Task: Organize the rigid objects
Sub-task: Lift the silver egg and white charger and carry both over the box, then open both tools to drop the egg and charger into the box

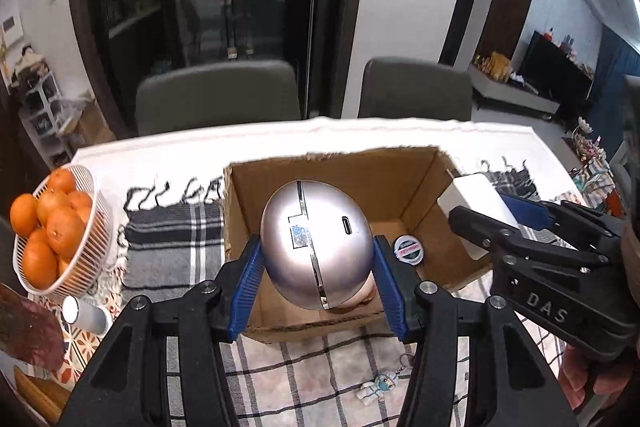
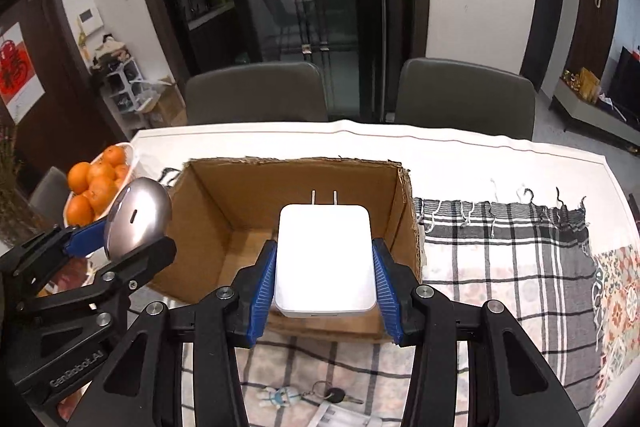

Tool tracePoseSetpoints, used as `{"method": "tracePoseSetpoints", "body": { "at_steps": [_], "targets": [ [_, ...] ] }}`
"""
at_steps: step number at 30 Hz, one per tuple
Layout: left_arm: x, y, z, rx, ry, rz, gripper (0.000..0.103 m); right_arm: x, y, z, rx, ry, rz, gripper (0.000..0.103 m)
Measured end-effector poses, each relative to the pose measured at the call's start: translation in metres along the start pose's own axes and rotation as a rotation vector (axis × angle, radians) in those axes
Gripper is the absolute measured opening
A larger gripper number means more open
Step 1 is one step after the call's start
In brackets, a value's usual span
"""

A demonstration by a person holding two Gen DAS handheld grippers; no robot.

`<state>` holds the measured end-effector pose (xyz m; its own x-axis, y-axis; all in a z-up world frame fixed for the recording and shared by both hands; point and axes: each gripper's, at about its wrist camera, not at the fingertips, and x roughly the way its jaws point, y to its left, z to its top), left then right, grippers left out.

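Currently I am holding two items above the cardboard box (image 2: 248, 203): silver egg-shaped device (image 1: 316, 243), smooth, likely slippery, left gripper (image 1: 317, 287) pinching its widest flanks; white charger (image 2: 326, 259), rigid, light, right gripper (image 2: 325, 287) clamping flat sides.

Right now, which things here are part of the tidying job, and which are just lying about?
Job: silver mouse in left tool; white charger in right tool; cardboard box; keychain.
Lying about: basket of oranges; chairs.
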<state>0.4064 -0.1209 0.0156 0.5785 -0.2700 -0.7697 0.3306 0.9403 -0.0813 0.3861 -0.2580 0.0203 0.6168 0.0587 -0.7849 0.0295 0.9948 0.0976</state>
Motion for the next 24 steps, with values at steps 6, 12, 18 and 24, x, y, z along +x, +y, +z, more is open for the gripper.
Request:
{"method": "tracePoseSetpoints", "body": {
  "at_steps": [6,12,18,24],
  "targets": [
    [0.024,0.001,-0.001,0.005,0.056,0.006,0.053,0.022,-0.004,-0.002,0.002,0.051,-0.010,0.046],
    [0.033,0.001,-0.003,0.009,0.065,0.028,0.056,0.026,-0.007,-0.005,0.006,0.048,-0.026,0.048],
    [0.019,-0.002,-0.011,0.023,0.025,0.072,0.065,0.012,-0.005,-0.010,-0.011,0.014,-0.065,0.049],
    [-0.008,-0.005,-0.026,0.022,-0.025,0.096,0.069,-0.010,-0.007,-0.024,0.029,-0.034,-0.088,0.051]
  ]
}}
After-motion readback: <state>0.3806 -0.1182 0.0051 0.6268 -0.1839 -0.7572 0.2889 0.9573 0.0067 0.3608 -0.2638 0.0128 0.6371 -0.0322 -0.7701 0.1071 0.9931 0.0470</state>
